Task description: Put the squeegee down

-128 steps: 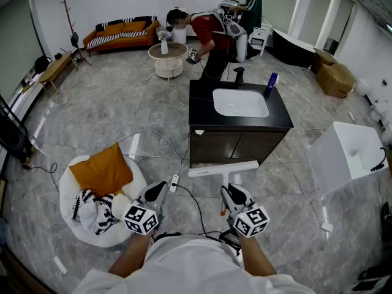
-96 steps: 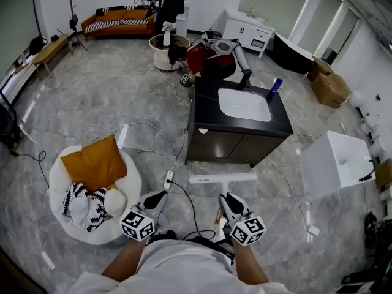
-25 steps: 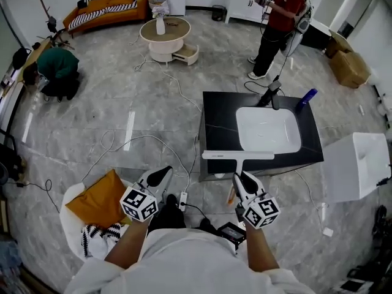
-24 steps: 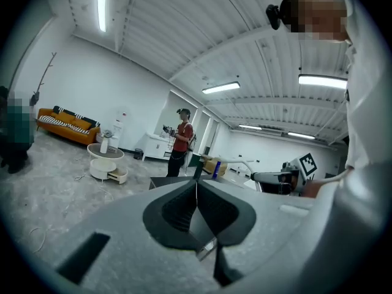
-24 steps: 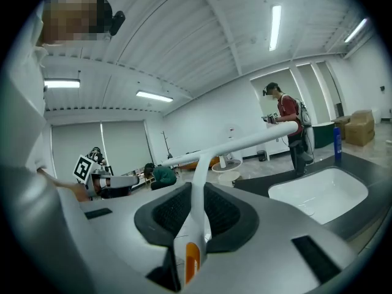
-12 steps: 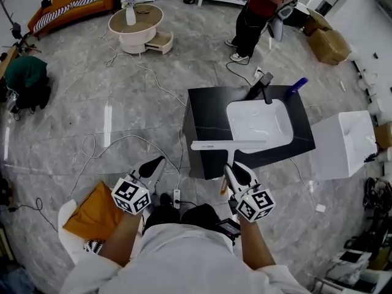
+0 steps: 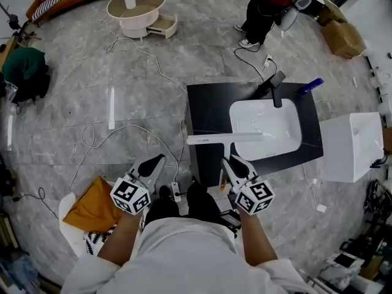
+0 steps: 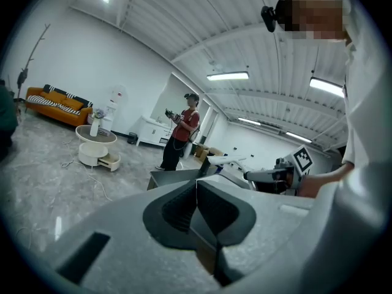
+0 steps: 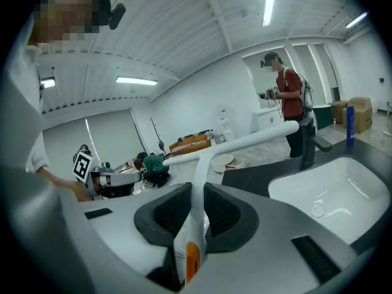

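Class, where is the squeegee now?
In the head view, the squeegee is held in the right gripper, its blade above the black vanity top, by the sink.

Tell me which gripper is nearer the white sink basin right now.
Right. The right gripper, jaws shut on the squeegee, sits at the vanity's front edge just short of the sink basin. The left gripper, jaws together and empty, is further left, over the floor.

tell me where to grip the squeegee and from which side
Grip the squeegee by its narrow straight handle, coming from the handle's end, as the right gripper does now. The jaws fit either side of it; the long crossbar sits crosswise at the far end, clear of them.
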Demonstrator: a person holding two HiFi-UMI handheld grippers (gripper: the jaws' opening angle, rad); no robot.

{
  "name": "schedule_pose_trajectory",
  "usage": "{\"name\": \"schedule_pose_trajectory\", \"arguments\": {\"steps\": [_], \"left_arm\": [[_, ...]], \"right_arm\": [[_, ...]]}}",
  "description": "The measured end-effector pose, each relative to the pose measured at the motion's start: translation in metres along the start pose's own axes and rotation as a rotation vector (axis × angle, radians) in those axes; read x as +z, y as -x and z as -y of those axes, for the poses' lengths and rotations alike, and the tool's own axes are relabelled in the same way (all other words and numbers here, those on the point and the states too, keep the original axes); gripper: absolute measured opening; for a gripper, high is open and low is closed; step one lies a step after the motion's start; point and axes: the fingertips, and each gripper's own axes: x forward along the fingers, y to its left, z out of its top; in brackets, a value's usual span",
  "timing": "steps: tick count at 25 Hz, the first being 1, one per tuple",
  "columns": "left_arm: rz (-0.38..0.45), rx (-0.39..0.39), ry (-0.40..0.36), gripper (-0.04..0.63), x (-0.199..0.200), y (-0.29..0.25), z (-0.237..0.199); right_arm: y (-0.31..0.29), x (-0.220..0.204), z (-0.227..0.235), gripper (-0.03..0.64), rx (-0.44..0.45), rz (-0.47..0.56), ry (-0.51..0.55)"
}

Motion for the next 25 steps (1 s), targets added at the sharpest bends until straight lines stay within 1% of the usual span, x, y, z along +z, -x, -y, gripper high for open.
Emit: {"name": "schedule_pose_trajectory", "arguments": {"steps": [5,8,12,18,25], "left_arm": [[-0.024,0.05,0.037,0.017,-0.007,-0.026,-0.011],[-0.029,0.062,0.038,0.017,-0.008,-0.039,-0.015],[-0.036,0.07,0.051,0.017,-0.009,-0.057,-0.023],[-0.045,0.062,0.07,0.017,-0.011,-0.076,-0.025],[-0.071,0.057,0.068,0.017,-0.018,-0.086,-0.022]], "right_arm": [[-0.034,-0.005,0.032,0.069,0.033,-0.076,-0.045],[-0.048,-0.015,0.045,0.069,0.033,-0.123,-0.061],[-0.067,-0.027,0.061,0.069,0.021,-0.186,-0.087],[-0.087,-0.052,0.081,0.069,-0.015,-0.31,-0.112],[-0.098,-0.07,0.098,0.067,-0.066,-0.384,-0.134]]}}
